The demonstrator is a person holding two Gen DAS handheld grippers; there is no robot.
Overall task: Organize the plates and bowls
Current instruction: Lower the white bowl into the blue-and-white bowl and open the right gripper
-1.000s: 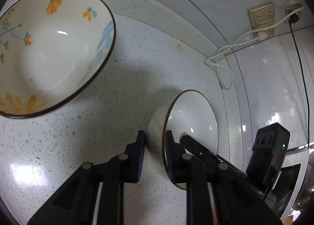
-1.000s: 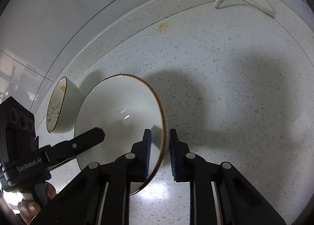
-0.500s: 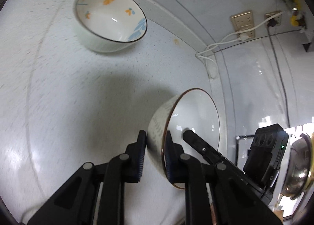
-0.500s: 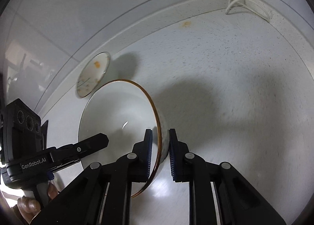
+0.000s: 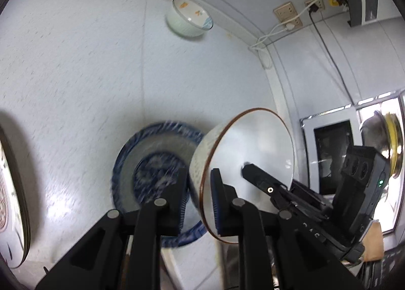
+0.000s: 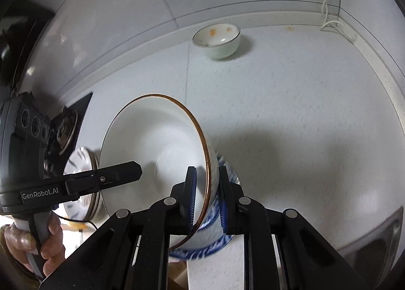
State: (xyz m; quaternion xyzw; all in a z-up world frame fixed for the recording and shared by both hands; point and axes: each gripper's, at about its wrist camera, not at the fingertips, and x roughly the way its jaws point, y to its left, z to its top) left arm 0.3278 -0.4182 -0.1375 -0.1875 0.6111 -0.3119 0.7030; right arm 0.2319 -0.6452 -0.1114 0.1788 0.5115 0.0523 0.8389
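Bowl (image 5: 248, 163) is hanging tilted above the bench (image 5: 76, 75), over a blue plate (image 5: 152, 178); both the left gripper (image 5: 200, 199) and right gripper (image 6: 206, 196) are pinching its rim; glazed ceramic is probably stiff, slippery, breakable; you are holding opposite rim edges, sensibly.

Left wrist view close behind the brown-rimmed bowl (image 5: 253, 153), facing the wall sockets, right wrist view close at its opposite rim (image 6: 157, 143), both sharing bowl, blue plate (image 5: 152, 171) and desk (image 6: 303, 113)
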